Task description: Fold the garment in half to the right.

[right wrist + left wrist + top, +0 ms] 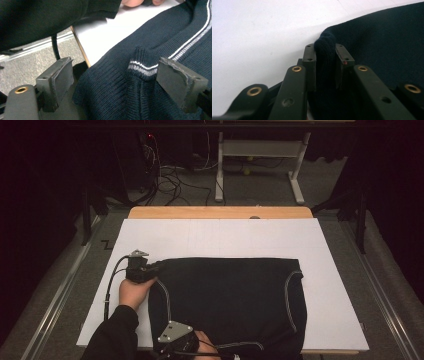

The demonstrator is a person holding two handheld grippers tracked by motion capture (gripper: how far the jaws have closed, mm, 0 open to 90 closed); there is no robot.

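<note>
left gripper [150,269]: sits at the far-left corner of the sweater, jaws squeezed together on a bunched fold of knit. In the left gripper view you can see the dark wool pinched up between the two pads [309,60], so yeah, it's got hold of it.

sweater [230,300]: dark navy knit, lying flat on the white board [225,237], spread across the middle and hanging a bit over the near edge. Thin pale stripes run down both side seams and along the ribbed hem.

how it handles: my guess is soft, floppy and light. No stiffness at all; it'll sag and drag wherever it isn't held. The knit looks grippy rather than slick, so pads should bite fine, but a thin pinch could stretch or slip out.

where to grab: corners and the ribbed, striped edge look like the best bet since they're thicker and bunch nicely. Two corners on the same side should keep it from twisting.

right gripper [120,75]: down at the near edge by the person's body, jaws wide apart with the striped ribbed corner [142,66] standing up between them. Pads aren't pressing on it yet, so nothing is held.

count: one sweater, one white board, two grippers, one wooden table [220,212] under the board.
</note>
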